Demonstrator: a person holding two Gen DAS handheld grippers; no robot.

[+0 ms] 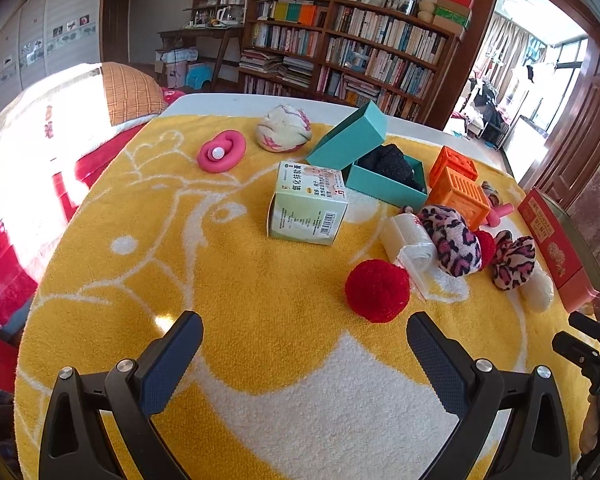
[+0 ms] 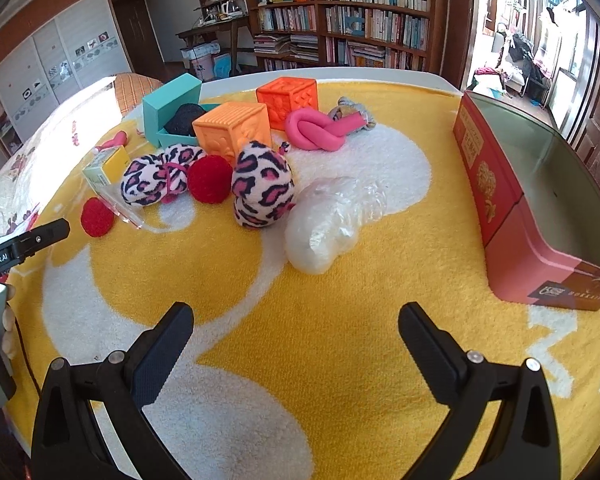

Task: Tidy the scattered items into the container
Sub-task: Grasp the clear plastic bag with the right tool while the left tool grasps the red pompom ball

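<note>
A red tin container [image 2: 512,216] stands open at the right edge of the yellow towel [image 2: 340,340]; in the left wrist view the red tin [image 1: 552,240] shows at far right. Scattered items lie in the middle: a red pom-pom ball [image 1: 377,291], leopard-print socks [image 2: 262,186], a clear plastic bag [image 2: 328,224], two orange cubes [image 2: 234,128], a pink knotted rope [image 2: 320,130], a medicine box [image 1: 308,206] and a teal box [image 1: 384,176] holding something black. My left gripper [image 1: 304,334] is open above the towel, short of the red ball. My right gripper [image 2: 296,326] is open, short of the plastic bag.
A pink ring toy [image 1: 221,151] and a white-pink cloth ball [image 1: 285,127] lie at the towel's far side. A second, smaller red ball [image 2: 97,217] sits left. A bed [image 1: 40,152] stands to the left, a bookshelf [image 1: 348,48] behind.
</note>
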